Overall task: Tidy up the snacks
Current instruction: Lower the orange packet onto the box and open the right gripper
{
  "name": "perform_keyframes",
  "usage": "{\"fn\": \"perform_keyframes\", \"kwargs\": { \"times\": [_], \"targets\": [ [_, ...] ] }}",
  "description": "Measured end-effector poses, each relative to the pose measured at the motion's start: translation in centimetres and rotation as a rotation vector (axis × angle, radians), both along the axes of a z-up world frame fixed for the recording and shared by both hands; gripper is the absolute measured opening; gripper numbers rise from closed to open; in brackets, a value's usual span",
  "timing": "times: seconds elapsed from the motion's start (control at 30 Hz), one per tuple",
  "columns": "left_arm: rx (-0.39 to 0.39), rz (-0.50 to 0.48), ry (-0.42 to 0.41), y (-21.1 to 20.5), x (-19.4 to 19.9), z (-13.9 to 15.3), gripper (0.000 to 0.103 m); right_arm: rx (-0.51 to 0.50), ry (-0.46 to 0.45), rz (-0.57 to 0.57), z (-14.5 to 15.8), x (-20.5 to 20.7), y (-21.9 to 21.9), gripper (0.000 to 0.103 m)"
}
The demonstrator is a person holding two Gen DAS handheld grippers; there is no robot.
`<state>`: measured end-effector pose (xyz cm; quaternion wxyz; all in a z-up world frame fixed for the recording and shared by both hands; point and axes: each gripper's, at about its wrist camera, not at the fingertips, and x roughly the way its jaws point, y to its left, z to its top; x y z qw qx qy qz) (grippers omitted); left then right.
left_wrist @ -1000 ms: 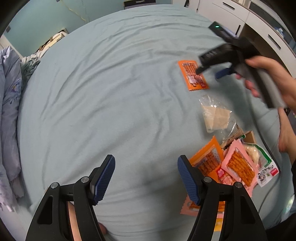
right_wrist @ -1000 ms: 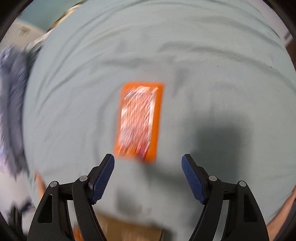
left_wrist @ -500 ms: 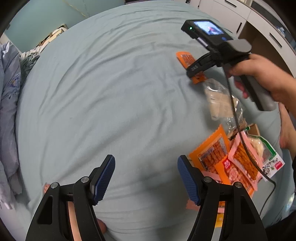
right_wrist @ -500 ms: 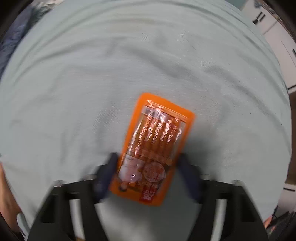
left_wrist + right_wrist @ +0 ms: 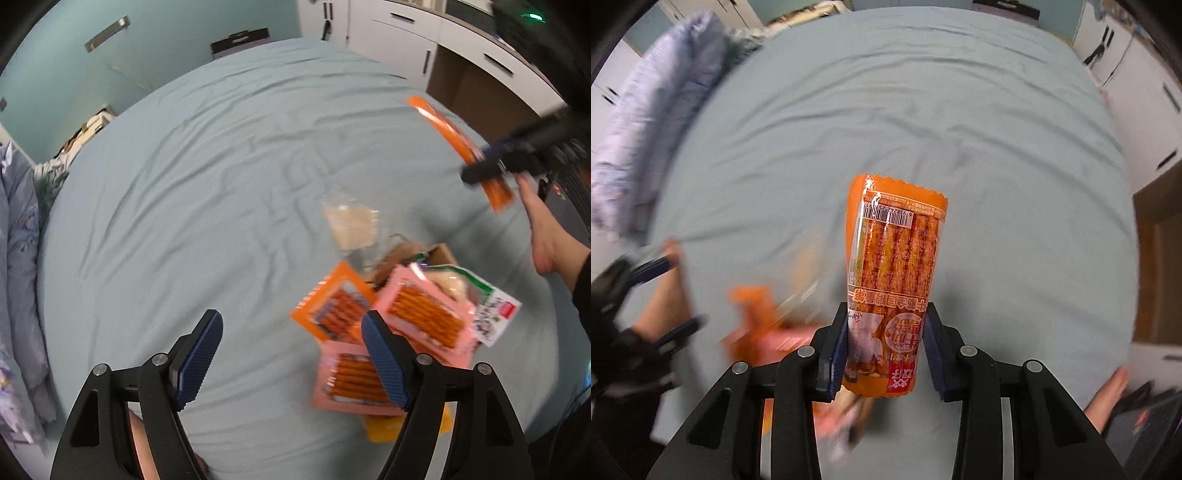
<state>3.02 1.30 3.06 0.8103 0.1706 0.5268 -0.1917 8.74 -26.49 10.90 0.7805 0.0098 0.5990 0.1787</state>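
Packet (image 5: 894,291) long axis runs straight out from the right gripper (image 5: 886,350), fingers closing on its lower end. Left gripper (image 5: 291,354), empty and opening, hangs nearer the pile (image 5: 399,317).

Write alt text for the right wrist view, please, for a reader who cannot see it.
The right gripper holds an orange snack packet between closing jaws, lifted above a pale blue bedsheet. More snack packets blur at lower left.
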Motion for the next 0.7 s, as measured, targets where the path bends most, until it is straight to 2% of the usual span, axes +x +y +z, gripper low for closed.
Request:
{"fn": "perform_keyframes", "kwargs": {
  "times": [0.07,0.17,0.23,0.33,0.4,0.43,0.5,0.57,0.7],
  "targets": [
    [0.003,0.032,0.030,-0.4,-0.6,0.6,0.081,0.093,0.028,0.000,0.9,-3.0,-0.4,0.035],
    [0.006,0.110,0.104,-0.5,-0.7,0.4,0.085,0.155,0.066,0.027,-0.8,-3.2,-0.6,0.035],
    [0.042,0.132,0.118,-0.6,-1.2,-0.1,0.086,0.148,0.104,0.082,-2.9,-3.2,1.1,0.035],
    [0.084,0.128,0.051,-0.6,-2.8,-0.7,0.086,0.125,0.127,0.119,-5.4,-2.5,2.6,0.035],
    [0.092,0.100,0.012,-0.4,-3.3,-1.2,0.086,0.121,0.140,0.144,-6.4,-2.8,3.2,0.039],
    [0.108,0.081,-0.003,-0.4,-3.5,-1.4,0.086,0.118,0.140,0.146,-7.2,-2.1,3.9,0.043],
    [0.141,0.061,-0.043,-0.2,-3.8,-1.6,0.086,0.112,0.160,0.133,-9.0,-2.0,4.6,0.062],
    [0.133,0.054,-0.072,0.1,-4.1,-1.4,0.086,0.100,0.172,0.097,-10.3,-1.3,4.0,0.064],
    [0.123,0.042,-0.121,0.4,-4.3,-1.3,0.086,0.093,0.068,0.089,-8.4,-1.4,1.6,0.064]
  ]
}}
